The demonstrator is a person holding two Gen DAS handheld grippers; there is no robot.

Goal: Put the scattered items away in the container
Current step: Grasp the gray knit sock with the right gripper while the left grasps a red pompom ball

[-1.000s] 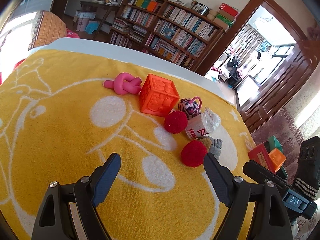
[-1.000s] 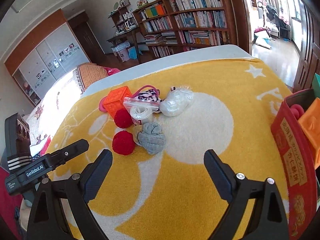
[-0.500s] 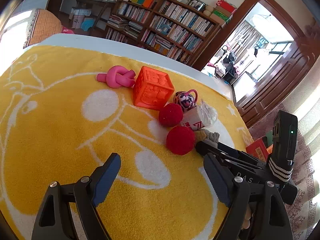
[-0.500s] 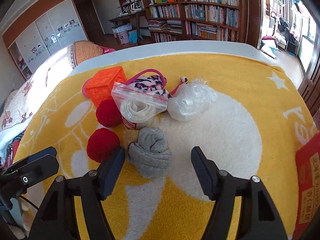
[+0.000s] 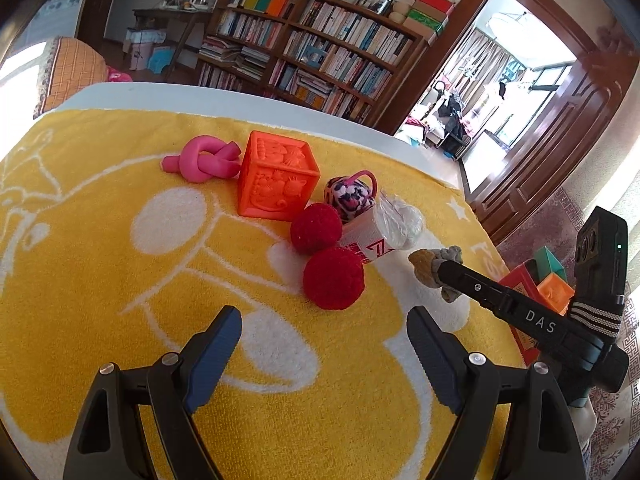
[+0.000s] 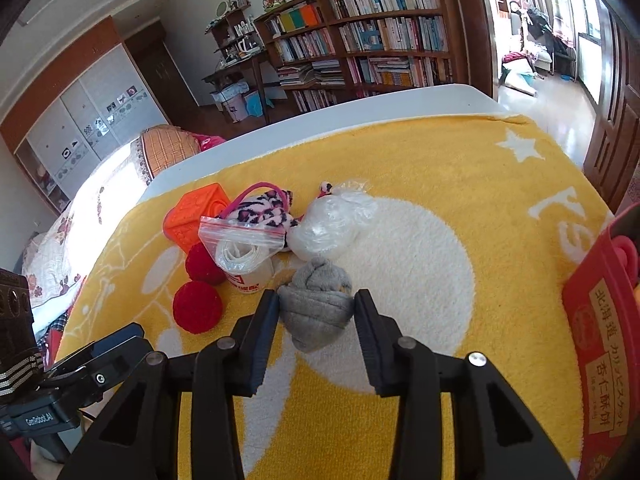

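Hiding part of the grey sock bundle: right hand-held gripper.

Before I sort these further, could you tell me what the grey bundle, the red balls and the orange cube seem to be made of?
The grey bundle looks like soft knitted fabric, perhaps rolled socks: matte, folded and ribbed. The red balls look like felt or yarn, with fuzzy, dull surfaces. The orange cube looks like soft moulded rubber or plastic, with a smooth, slight sheen and raised pictures on its faces.
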